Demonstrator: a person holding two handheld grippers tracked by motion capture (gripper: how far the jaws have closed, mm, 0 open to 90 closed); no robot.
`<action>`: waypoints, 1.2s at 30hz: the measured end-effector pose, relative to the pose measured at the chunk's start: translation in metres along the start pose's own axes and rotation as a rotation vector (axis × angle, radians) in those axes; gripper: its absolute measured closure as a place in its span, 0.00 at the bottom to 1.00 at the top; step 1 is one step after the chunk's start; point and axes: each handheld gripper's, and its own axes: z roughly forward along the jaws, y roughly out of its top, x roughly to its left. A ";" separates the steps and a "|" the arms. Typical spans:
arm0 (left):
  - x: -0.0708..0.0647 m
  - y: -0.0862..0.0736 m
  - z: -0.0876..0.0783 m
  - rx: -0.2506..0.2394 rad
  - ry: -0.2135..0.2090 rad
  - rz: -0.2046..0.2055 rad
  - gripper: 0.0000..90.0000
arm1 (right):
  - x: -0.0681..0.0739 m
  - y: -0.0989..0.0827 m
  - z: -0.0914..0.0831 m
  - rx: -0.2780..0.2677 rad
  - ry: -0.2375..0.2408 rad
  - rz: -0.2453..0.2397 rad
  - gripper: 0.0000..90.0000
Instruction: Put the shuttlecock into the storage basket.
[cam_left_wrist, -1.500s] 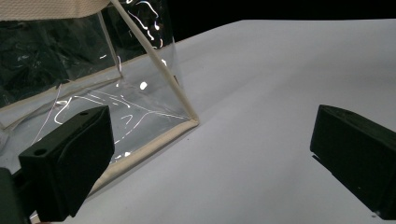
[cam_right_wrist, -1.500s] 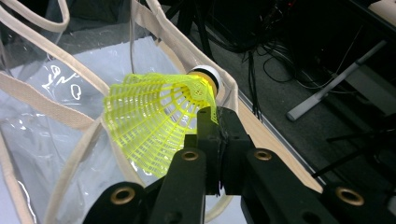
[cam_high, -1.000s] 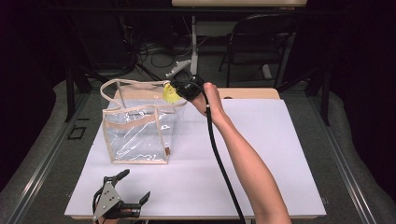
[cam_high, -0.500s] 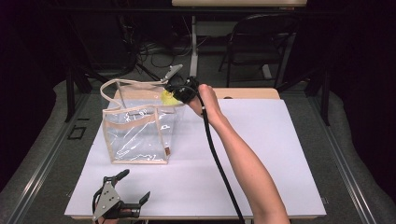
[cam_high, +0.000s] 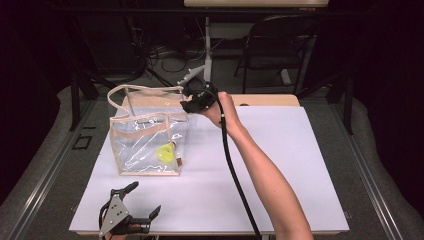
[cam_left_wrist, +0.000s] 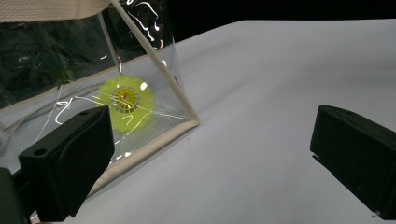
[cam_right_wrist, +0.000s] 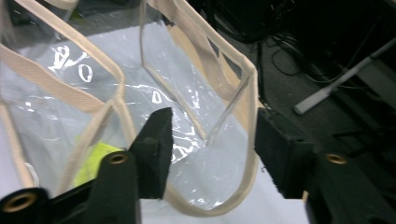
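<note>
The yellow shuttlecock (cam_high: 165, 152) lies on the floor of the clear bag (cam_high: 145, 145), down by the bag's near right corner. Seen through the plastic in the left gripper view, the shuttlecock (cam_left_wrist: 125, 100) is bright yellow-green, with a round flared skirt of fine ribs and a small paler ring at its centre, turned toward the camera. The bag itself is see-through with beige trim and two beige handles, and it stands upright toward the table's (cam_high: 300, 165) far left corner. Above the bag's open mouth, the right gripper (cam_high: 192, 105) hangs with its jaws just opened and parted, nothing between them. At the table's near left edge, the left gripper (cam_high: 142, 202) rests low, jaws spread wide, empty, pointing at the bag's near corner.
</note>
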 end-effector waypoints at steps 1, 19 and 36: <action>0.000 0.000 0.000 0.001 0.000 0.003 0.00 | -0.001 -0.001 -0.001 -0.004 0.007 0.006 0.45; -0.002 0.002 0.007 0.011 -0.006 0.007 0.00 | -0.006 -0.033 -0.026 -0.028 0.083 0.096 0.13; -0.002 0.002 0.009 0.007 -0.006 0.011 0.00 | -0.006 -0.066 -0.034 -0.065 0.100 0.125 0.06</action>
